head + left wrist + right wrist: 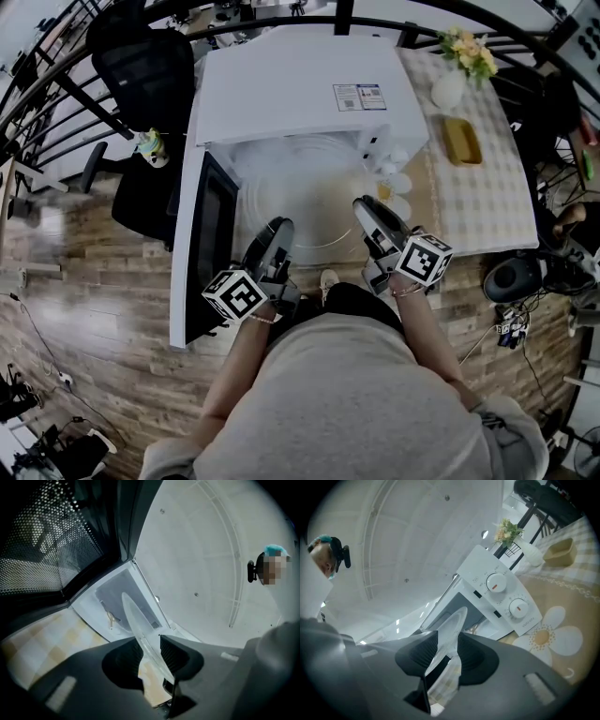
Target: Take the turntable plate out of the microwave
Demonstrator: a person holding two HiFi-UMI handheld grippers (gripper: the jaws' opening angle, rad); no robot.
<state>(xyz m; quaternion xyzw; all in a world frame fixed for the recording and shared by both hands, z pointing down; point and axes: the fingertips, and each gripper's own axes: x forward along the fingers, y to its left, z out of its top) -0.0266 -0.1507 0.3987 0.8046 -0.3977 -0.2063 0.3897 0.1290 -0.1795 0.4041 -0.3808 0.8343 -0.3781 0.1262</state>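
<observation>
left claw [277, 230] [149, 646]: jaws pinched on the plate's rim, one ribbed pad on each face; the glass runs edge-on up and away from the jaws
right claw [367, 208] [447, 651]: jaws clamped on the opposite side of the same rim, pads touching both faces
plate [314, 202] [136, 620] [452, 625]: clear glass, spanning the gap between the two claws and reaching ahead of them, at the microwave's open mouth; whether its far edge is clear of the cavity cannot be told
microwave [291, 89] [117, 597] [487, 602]: white, directly ahead of both claws, standing on the table
door [202, 244] [47, 550]: swung open, just outside the left claw on its left; dark frame with perforated mesh window
knobs [496, 581]: two, on the white panel ahead and right of the right claw
table [487, 197]: checked cloth, beneath and right of the right claw
dish [461, 141] [560, 550]: yellow, well ahead and right of the right claw
flowers [469, 49] [506, 529]: in a white vase, beyond the dish
chair [141, 66]: black, far ahead and left of the left claw
</observation>
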